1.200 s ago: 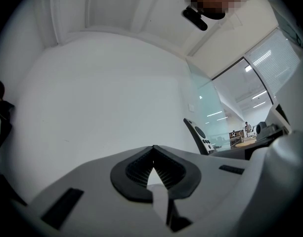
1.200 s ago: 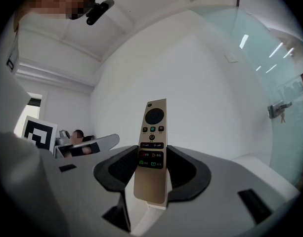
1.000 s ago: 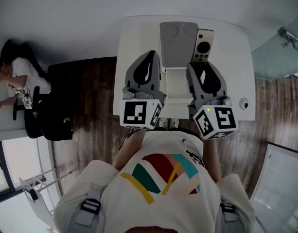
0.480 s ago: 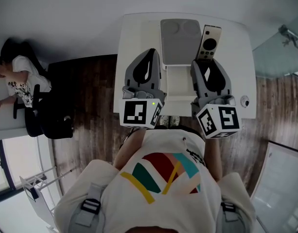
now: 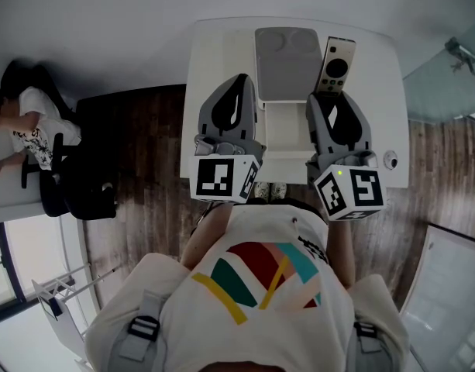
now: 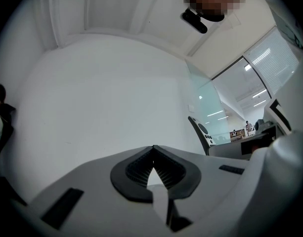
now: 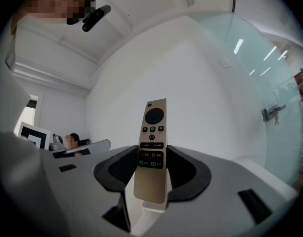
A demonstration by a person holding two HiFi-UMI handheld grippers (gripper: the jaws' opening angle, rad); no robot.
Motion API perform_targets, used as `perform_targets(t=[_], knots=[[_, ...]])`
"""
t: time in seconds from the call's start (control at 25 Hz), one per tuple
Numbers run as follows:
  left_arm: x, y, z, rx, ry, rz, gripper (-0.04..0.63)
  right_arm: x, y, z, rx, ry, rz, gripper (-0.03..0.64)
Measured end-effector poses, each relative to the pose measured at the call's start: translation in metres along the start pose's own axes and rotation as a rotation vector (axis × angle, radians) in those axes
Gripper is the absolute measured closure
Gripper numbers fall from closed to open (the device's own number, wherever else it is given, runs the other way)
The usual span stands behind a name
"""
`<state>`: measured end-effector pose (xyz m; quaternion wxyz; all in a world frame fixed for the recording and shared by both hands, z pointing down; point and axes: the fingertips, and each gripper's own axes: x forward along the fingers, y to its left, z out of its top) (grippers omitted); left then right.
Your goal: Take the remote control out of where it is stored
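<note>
A slim gold remote control with a black round pad and small coloured buttons stands out of my right gripper, above the white table. In the right gripper view the remote points up and away, buttons toward the camera. The right gripper is shut on its lower half, with the black pads against its two long sides. My left gripper hovers over the table's left part. Its jaws are shut with nothing between them.
A grey tray-like lid lies at the table's far middle, with an open white compartment just nearer between the grippers. A small round knob sits near the right edge. A seated person and a dark chair are at the left.
My right gripper has carried the remote a little to the right and farther away, and the remote now leans slightly right. The left gripper has barely shifted.
</note>
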<state>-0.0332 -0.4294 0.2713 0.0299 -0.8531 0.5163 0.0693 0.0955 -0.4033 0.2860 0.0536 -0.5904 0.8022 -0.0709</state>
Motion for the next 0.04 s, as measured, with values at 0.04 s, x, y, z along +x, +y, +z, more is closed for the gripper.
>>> perform_targets(t=[0.04], knots=[[0.0006, -0.0002, 0.0003, 0.0, 0.0, 0.0, 0.592, 0.0, -0.0007, 0.0008, -0.001, -0.001, -0.001, 0.43]])
